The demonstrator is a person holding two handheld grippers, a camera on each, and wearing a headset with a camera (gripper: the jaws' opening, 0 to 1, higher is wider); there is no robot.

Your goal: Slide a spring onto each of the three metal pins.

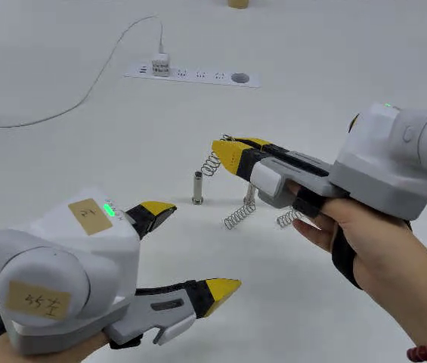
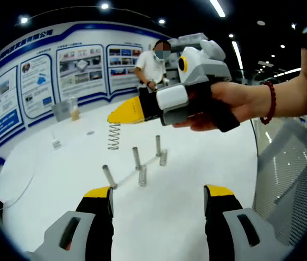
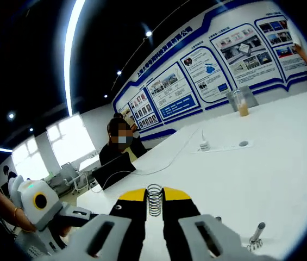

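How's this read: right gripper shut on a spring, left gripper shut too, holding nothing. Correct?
Not quite. The left gripper is open, not shut: the left gripper view shows its jaws standing wide apart with nothing between them. The rest holds: the right gripper is shut on a spring.

White table (image 1: 311,38); poster wall (image 3: 213,70), blue trim; ceiling strip light (image 3: 73,54) overhead.
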